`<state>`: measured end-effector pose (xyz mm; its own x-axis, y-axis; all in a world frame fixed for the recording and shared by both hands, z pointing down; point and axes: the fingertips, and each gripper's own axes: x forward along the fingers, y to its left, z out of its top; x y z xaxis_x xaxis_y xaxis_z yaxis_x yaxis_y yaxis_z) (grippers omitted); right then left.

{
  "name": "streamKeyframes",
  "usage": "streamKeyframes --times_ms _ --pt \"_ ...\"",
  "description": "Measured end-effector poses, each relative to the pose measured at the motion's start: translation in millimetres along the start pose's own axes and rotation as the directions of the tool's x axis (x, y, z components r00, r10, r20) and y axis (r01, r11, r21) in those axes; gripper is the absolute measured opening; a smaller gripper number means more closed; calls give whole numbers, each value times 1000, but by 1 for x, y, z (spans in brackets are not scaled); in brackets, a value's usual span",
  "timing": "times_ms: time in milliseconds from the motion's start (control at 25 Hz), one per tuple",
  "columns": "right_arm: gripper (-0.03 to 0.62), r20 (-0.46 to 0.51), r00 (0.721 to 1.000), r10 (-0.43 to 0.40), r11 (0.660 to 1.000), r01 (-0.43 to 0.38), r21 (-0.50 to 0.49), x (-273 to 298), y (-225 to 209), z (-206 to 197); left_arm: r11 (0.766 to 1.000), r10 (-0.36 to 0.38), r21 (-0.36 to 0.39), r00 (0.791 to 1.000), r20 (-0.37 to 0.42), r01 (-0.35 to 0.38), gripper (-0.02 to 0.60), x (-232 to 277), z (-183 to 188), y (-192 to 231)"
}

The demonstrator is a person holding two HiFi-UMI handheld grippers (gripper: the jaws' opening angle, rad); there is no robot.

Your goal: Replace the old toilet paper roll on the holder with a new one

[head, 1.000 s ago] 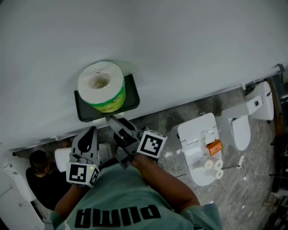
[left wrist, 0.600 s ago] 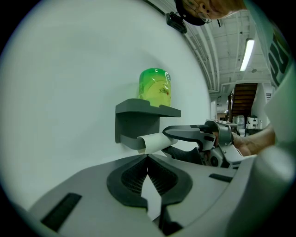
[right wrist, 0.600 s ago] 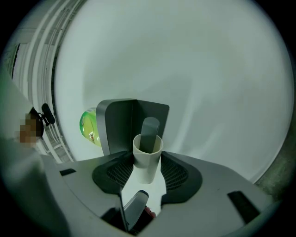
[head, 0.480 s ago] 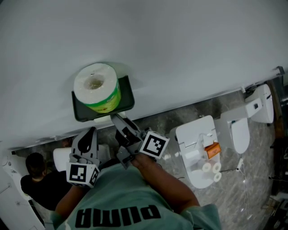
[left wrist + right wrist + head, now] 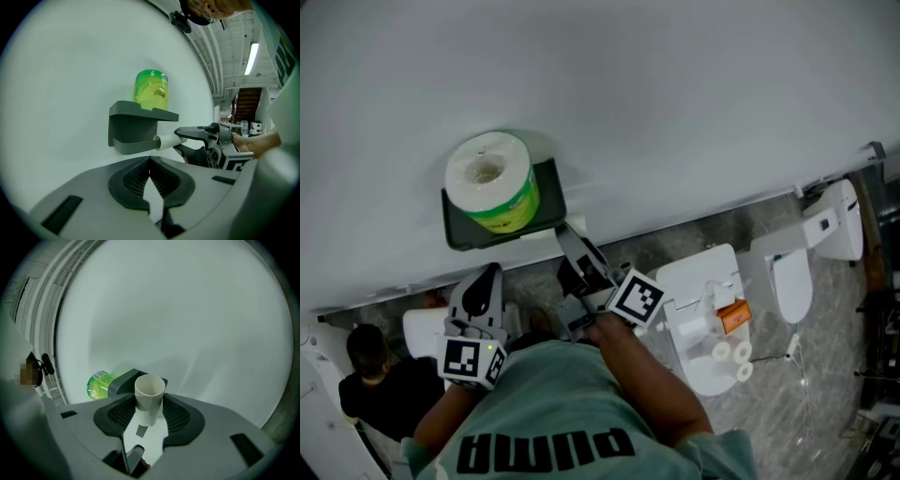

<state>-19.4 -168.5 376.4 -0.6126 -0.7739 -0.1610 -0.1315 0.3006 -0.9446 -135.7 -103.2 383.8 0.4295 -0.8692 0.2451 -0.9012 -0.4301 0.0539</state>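
The right gripper (image 5: 150,404) is clenched on the tube (image 5: 150,392) (the bare cardboard core), and its jaws have just been closing on it. In the right gripper view the tube stands between the pads at centre frame, open end up. In the left gripper view it lies level at mid-frame. Its far end is right at the end of the lower bar of the holder (image 5: 140,126), touching or just clear, I cannot tell which. The new roll (image 5: 487,178), in green wrap, stands on the holder's top shelf at the upper left of the head view, against the wall (image 5: 675,94). The left gripper (image 5: 478,300) sits at lower left, below the holder, its jaws together on nothing.
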Motion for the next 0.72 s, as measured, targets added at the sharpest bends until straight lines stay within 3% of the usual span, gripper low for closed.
streamKeyframes --times_ms 240,400,560,720 --pt "187 20 1000 -16 999 17 -28 -12 1 17 1000 -4 0 1000 13 4 5 4 5 -10" --pt "187 41 998 -57 984 63 -166 -28 10 37 1000 -13 -2 1000 14 13 5 7 5 -17" --pt "187 58 997 -50 935 67 -349 -45 39 55 1000 -28 -8 999 20 28 5 11 5 -23" --pt "187 44 998 -48 851 64 -522 -58 75 60 999 -40 -9 999 32 40 5 13 8 -23"
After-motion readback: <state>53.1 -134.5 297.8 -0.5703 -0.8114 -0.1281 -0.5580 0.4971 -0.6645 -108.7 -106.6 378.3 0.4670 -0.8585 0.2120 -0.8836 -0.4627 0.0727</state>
